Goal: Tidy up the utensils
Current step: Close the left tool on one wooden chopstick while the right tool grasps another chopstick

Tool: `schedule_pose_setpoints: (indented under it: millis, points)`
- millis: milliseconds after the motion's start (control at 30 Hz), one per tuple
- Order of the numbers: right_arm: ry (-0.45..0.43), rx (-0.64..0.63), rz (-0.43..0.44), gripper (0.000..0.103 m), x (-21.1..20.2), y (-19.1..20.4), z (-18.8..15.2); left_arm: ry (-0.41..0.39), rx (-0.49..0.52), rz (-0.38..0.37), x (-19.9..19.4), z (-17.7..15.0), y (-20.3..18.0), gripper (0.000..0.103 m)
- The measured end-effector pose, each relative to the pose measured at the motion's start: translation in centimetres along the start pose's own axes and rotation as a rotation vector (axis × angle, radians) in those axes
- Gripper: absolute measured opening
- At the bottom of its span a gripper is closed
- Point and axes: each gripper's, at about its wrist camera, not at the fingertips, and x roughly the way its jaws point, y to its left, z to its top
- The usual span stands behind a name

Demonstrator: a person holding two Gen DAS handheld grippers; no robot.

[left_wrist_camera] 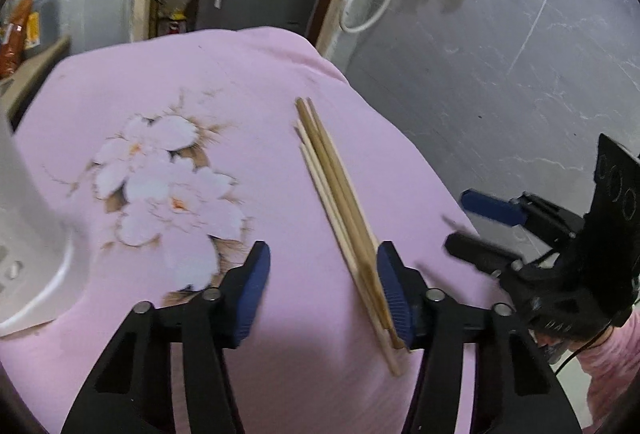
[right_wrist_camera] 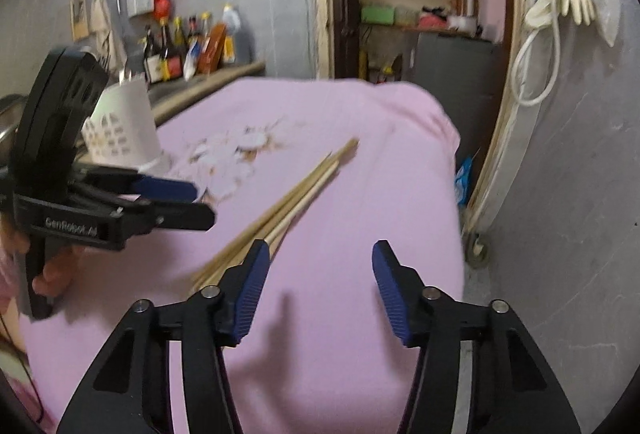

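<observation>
Both tongs are spread wide, grasping nothing. The chopsticks (left_wrist_camera: pixel 340 194) lie on the pink table (left_wrist_camera: pixel 260 74), against the left tongs' (left_wrist_camera: pixel 320 290) right finger and left of the right tongs (right_wrist_camera: pixel 318 290).

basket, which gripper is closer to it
Left. The left gripper hangs just in front of the white basket, on the flowered side of the cloth. The right gripper is past the chopsticks, farther off.

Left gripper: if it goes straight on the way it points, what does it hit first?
Probably bare pink tablecloth. The left gripper is open; the chopsticks lie along its right jaw, not between the jaws. Its height above the cloth is unclear.
</observation>
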Motion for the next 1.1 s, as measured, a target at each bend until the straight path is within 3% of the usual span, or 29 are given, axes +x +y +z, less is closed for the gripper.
schedule_pose_setpoints:
  millis: [67,200,433,633,833,900,1100]
  points:
    - [0.031,-0.013,0.01,0.048,0.5,0.3,-0.4,0.015,0.007,-0.012,0.4,0.2,-0.3,0.037]
    - [0.072,-0.036,0.016,0.046,1.1,0.7,-0.8,0.042,0.019,-0.023,1.1,0.5,-0.9,0.029]
    - [0.105,-0.048,0.019,0.046,1.5,1.3,-1.1,0.112,-0.029,0.024,3.6,1.5,-0.3,0.006]
    - [0.113,-0.056,0.032,0.046,1.9,1.9,-0.8,0.097,-0.091,-0.001,2.8,1.4,1.2,0.004]
    - [0.157,-0.11,0.022,0.046,3.5,3.2,-0.5,0.076,-0.123,0.04,0.9,0.6,2.1,0.004]
    - [0.153,-0.146,-0.005,0.043,3.8,3.7,-0.4,0.071,-0.132,0.049,0.4,0.3,2.4,0.004]
    - [0.155,-0.144,-0.082,0.012,4.7,2.9,0.6,0.04,-0.174,0.125,-2.1,-1.2,3.0,0.004]
